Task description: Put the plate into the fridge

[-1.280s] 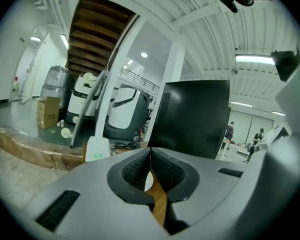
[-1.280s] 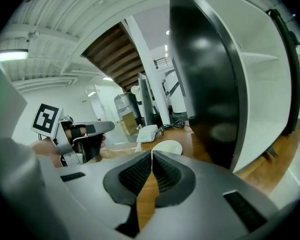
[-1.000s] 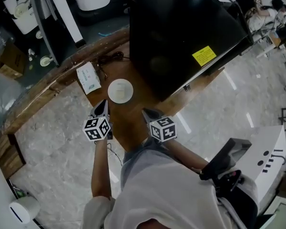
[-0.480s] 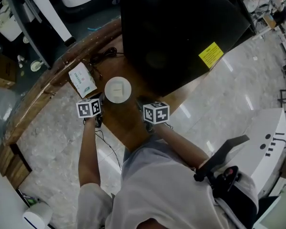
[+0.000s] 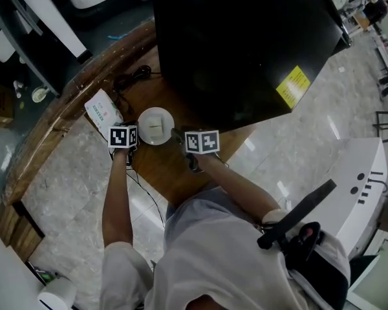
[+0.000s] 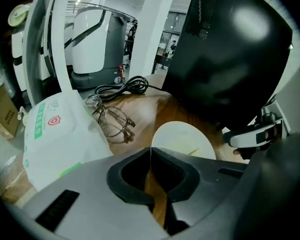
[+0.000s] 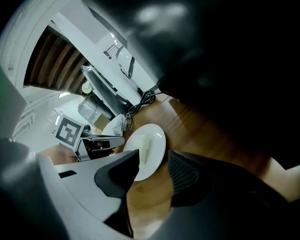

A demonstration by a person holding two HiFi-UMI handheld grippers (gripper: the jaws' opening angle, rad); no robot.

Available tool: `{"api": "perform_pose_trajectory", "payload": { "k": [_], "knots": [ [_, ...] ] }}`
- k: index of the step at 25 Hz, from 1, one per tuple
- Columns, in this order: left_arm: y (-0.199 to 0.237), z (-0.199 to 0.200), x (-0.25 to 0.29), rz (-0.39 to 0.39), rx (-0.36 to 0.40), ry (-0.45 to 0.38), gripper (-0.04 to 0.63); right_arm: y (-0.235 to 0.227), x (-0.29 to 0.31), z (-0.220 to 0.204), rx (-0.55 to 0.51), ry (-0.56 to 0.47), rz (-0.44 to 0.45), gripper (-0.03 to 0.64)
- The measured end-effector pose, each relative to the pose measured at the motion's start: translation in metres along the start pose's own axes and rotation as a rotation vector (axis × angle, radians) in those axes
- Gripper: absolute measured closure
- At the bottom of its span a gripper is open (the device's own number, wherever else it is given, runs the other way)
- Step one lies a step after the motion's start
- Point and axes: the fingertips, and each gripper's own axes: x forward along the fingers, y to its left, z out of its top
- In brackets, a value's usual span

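A white round plate (image 5: 156, 125) with a pale strip on it lies on the wooden counter (image 5: 174, 173), just in front of the black fridge (image 5: 239, 44). My left gripper (image 5: 136, 132) is at the plate's left edge; in the left gripper view its jaws (image 6: 150, 151) meet at the tips with nothing between them, and the plate (image 6: 182, 140) lies just beyond. My right gripper (image 5: 176, 135) is at the plate's right edge. Its jaws (image 7: 154, 156) are opening, wide apart, with the plate's near rim (image 7: 149, 146) just ahead of the gap, untouched.
A white tissue packet (image 5: 103, 110) lies left of the plate, with spectacles (image 6: 112, 119) and a coiled black cable (image 5: 130, 77) behind it. The counter's curved edge runs to the left, with marble floor (image 5: 71, 199) below it. The fridge's black side (image 6: 230, 59) stands close on the right.
Both grippers have moved forward from the counter's near edge to either side of the plate. The right jaws have gone from shut to open.
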Motion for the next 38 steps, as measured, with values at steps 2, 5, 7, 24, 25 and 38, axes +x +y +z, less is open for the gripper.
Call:
{"api": "perform_pose_trajectory", "payload": {
  "k": [2, 5, 7, 24, 25, 38],
  "knots": [
    [0.003, 0.002, 0.005, -0.005, -0.003, 0.02, 0.574, -0.004, 0.011, 0.004, 0.025, 0.016, 0.007, 0.451],
    [0.007, 0.007, 0.009, -0.025, -0.03, 0.036, 0.574, -0.011, 0.026, 0.01, 0.058, 0.046, -0.003, 0.451],
    [0.008, 0.013, 0.014, -0.033, -0.046, 0.033, 0.574, -0.016, 0.033, 0.013, 0.074, 0.069, -0.012, 0.451],
    [-0.036, 0.023, 0.032, -0.087, -0.07, -0.012, 0.575, -0.004, 0.026, -0.011, 0.238, 0.137, 0.183, 0.476],
    [-0.038, 0.02, 0.034, -0.098, -0.072, -0.015, 0.575, -0.006, 0.028, -0.014, 0.244, 0.131, 0.189, 0.484],
    [-0.047, -0.007, 0.018, -0.144, -0.136, -0.089, 0.575, 0.005, 0.019, -0.043, 0.372, 0.14, 0.314, 0.584]
  ]
}}
